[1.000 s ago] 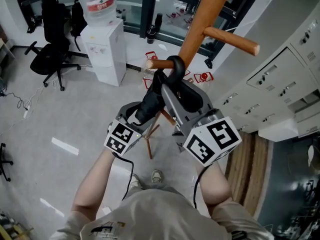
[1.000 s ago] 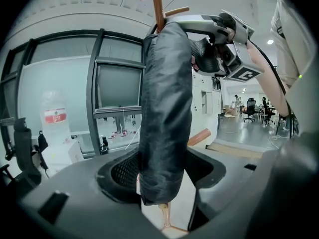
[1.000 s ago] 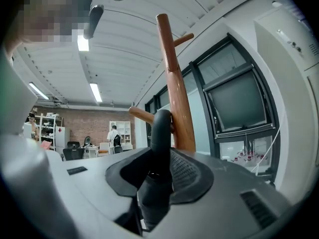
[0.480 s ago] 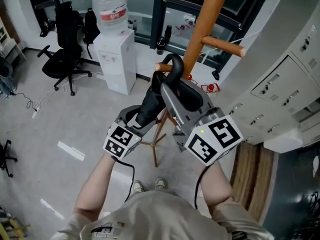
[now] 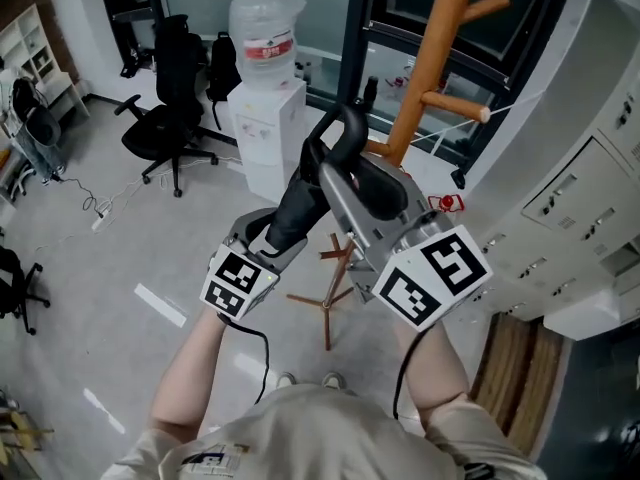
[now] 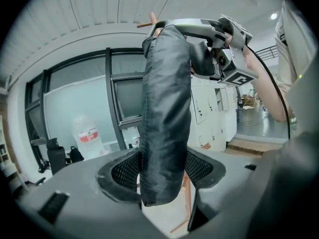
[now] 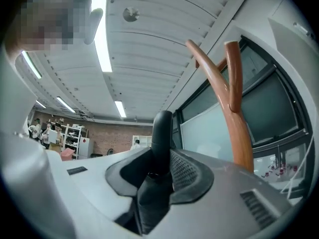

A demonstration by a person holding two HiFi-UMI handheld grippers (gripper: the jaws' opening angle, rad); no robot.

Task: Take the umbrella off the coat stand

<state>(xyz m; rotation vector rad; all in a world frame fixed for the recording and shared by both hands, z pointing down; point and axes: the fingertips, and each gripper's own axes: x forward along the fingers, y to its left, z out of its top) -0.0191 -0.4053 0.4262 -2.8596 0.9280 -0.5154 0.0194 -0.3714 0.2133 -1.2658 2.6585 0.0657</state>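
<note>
Nearest the camera, in the head view, two forearms extend toward 12 o'clock, each carrying a gripper with a marker cube: the left cube point(image 5: 238, 280) at 9 o'clock of centre, the right cube point(image 5: 432, 276) at 4 o'clock. The left gripper point(image 5: 285, 230) has its jaws clamped on the folded black canopy of the umbrella point(image 5: 298, 206); in the left gripper view both mesh pads point(image 6: 125, 171) press against the fabric, which rises between them toward 12 o'clock. The right gripper point(image 5: 328, 173) grips higher up: in the right gripper view its jaws stand closed on the black handle shaft point(image 7: 161, 131), which fills the gap between the pads. The umbrella is therefore held by both grippers, tilted, with its hooked handle point(image 5: 346, 128) uppermost at 12 o'clock of the grippers. A short peg point(image 5: 378, 149) of the orange wooden coat stand point(image 5: 436, 58) lies just beside the hook at its 4 o'clock; whether the two touch cannot be told. In the right gripper view the post of the stand is apart from the handle, at its 2 o'clock. A three-legged wooden foot point(image 5: 325, 301) rests on the floor below the grippers. Farther out, a white water dispenser point(image 5: 262, 138) stands at 11 o'clock, a black office chair point(image 5: 172, 128) at 10 o'clock, and grey lockers point(image 5: 580, 193) at 3 o'clock.
</note>
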